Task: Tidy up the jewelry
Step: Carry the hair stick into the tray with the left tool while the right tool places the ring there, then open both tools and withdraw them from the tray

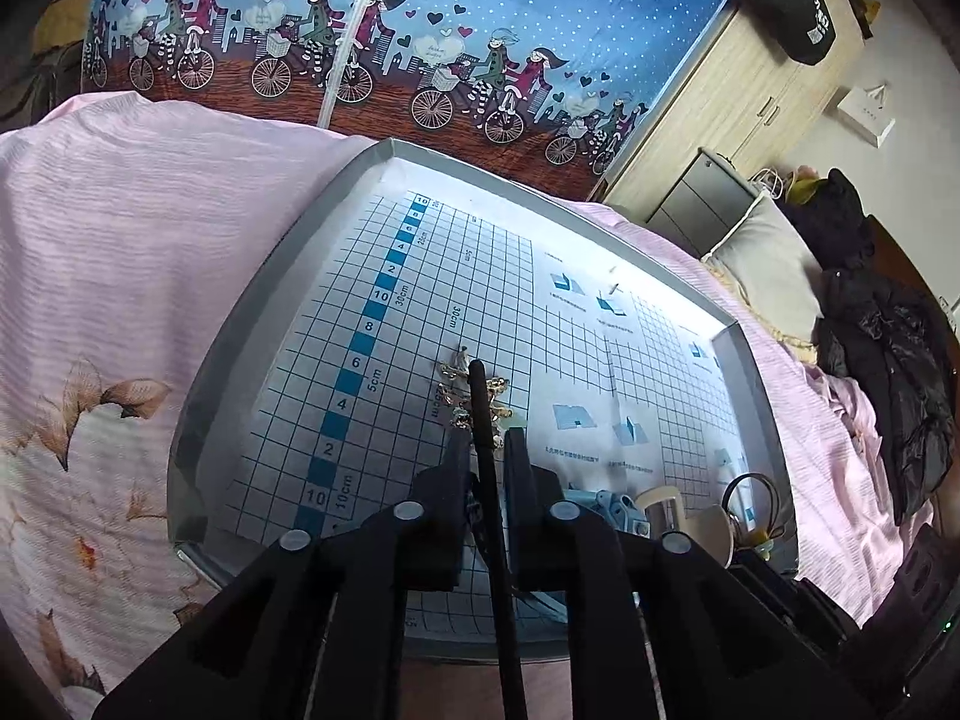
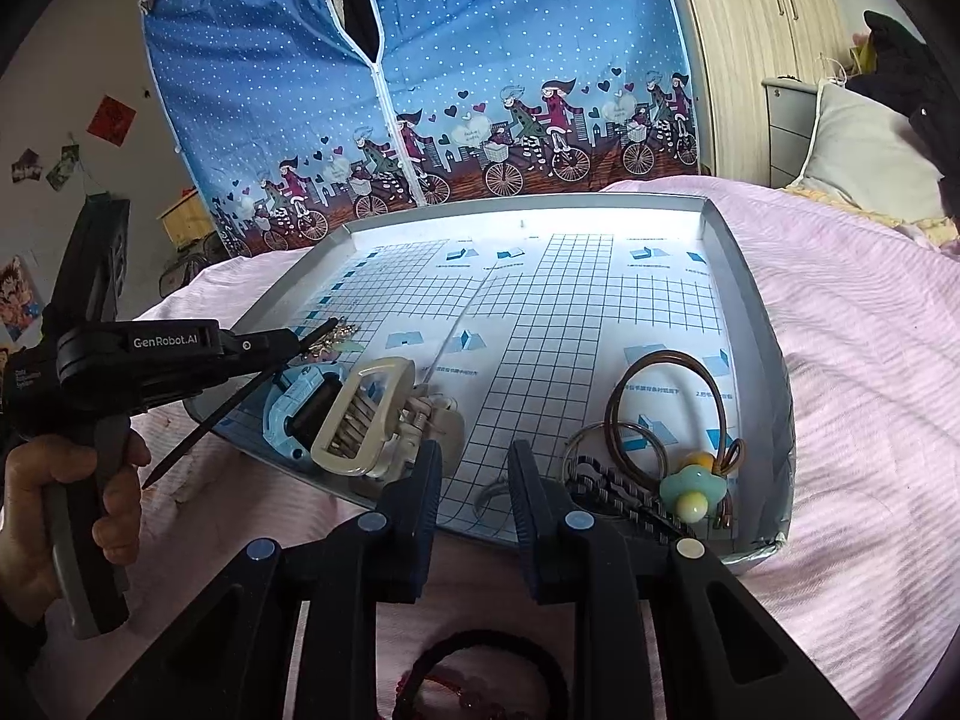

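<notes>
At the left, a hand [image 2: 57,516] holds the left tongs [image 1: 485,441], clamped on a thin black stick [image 1: 489,480] whose tip lies over a small pile of gold jewelry [image 1: 474,387] on the gridded tray [image 1: 252,324] on the bed [image 1: 120,228]. Further right in the tray lie a blue clip [image 2: 294,405], a cream clip [image 2: 372,420], brown hair ties [image 2: 666,402] and a green charm [image 2: 690,486]. The right tongs [image 2: 474,468] hover open and empty at the tray's near edge.

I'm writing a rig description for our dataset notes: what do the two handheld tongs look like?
Both are matte black plastic. The left tongs carry white "GenRobot.AI" lettering on the side, above a grey-and-black pistol handle. The right tongs have ribbed inner fingers and round pale pivot caps. No cables or sleeves are visible.
</notes>
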`<state>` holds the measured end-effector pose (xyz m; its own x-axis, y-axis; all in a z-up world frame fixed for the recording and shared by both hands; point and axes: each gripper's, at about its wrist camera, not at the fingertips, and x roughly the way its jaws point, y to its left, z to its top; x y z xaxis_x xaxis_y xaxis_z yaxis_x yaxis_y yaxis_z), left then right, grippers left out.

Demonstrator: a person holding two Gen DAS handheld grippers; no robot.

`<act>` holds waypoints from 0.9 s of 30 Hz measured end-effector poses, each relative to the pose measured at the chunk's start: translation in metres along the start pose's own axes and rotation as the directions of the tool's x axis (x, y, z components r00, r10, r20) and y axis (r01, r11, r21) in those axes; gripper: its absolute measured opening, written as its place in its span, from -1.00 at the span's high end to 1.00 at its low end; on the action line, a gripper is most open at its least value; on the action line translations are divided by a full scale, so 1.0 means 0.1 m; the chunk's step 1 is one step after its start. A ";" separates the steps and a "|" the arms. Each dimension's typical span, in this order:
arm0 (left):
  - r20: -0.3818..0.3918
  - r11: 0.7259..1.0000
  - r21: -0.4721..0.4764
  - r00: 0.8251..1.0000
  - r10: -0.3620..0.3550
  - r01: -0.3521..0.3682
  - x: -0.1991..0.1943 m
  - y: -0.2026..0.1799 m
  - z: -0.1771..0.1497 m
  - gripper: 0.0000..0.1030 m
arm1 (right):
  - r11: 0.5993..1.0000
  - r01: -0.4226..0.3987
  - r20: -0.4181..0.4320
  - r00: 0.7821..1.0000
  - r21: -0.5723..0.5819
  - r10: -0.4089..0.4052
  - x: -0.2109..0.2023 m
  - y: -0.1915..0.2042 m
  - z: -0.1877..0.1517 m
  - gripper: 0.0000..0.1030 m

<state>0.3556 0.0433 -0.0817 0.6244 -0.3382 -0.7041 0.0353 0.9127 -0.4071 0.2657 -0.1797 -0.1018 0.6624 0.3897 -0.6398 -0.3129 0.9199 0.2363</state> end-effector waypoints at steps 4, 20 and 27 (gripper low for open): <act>0.035 1.000 0.007 0.999 0.011 -0.011 -0.13 -0.06 -0.03 0.27 | 1.000 0.013 0.026 1.000 -0.008 -0.013 -0.08 0.02 0.01 0.31; 0.421 0.964 0.223 0.906 0.040 -0.146 -1.43 -0.71 -0.45 -0.97 | 0.996 0.063 0.293 0.955 -0.065 -0.041 -1.15 0.25 0.14 -0.95; 0.451 0.954 0.248 0.891 0.042 -0.170 -1.87 -0.83 -0.94 -0.97 | 0.995 0.072 0.362 0.931 -0.075 -0.040 -1.56 0.40 0.07 -1.00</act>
<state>0.1631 0.0092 0.0291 0.9102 -0.1600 -0.3820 0.1208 0.9848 -0.1246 0.1550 -0.2035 0.0124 0.8760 0.3416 -0.3405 -0.3145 0.9398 0.1336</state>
